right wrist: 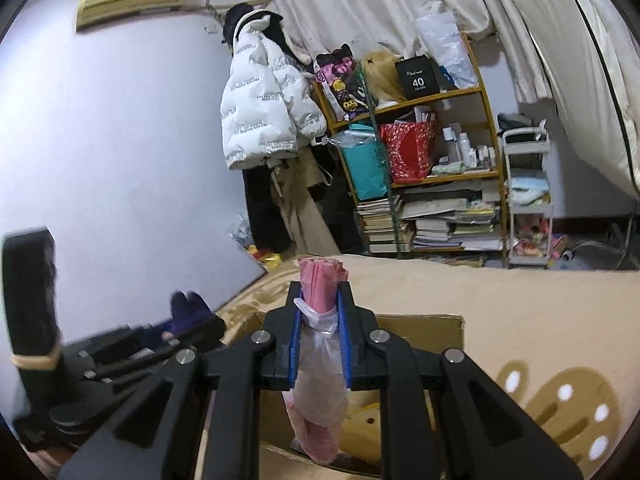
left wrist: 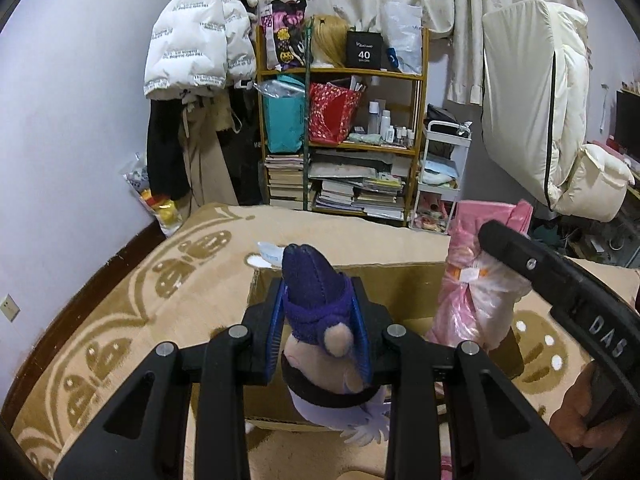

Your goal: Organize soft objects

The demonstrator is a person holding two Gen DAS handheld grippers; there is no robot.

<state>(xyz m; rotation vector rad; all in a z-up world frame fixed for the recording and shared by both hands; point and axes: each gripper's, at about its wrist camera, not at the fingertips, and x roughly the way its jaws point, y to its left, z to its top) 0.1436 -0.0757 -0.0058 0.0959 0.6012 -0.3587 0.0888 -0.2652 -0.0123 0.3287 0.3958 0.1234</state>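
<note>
A: Starting at the left gripper (left wrist: 318,312) — its blue pads are clamping a plush doll (left wrist: 324,344) around its purple knitted hat, the hat's tip poking up past the fingertips.

B: And the doll's pale face and dark collar are hanging down between the jaws, right over the open cardboard box (left wrist: 400,276).

A: Over to the right gripper (right wrist: 320,328) — it's pinching a pink bundle in a clear plastic bag (right wrist: 318,384), with the pink roll sticking up above the pads and the bag dangling below.

B: That bag is hanging into the same cardboard box (right wrist: 424,332), where something yellow is showing inside — I can't tell what it is.

A: From the left view, the bagged pink bundle (left wrist: 476,292) is sitting just beside the doll, at the box's right side.

B: The box is resting on a tan patterned blanket (left wrist: 132,300). Behind it, a wooden shelf (left wrist: 340,120) is holding books and bags, and a white puffer jacket (left wrist: 196,36) is hanging beside the shelf.
</note>
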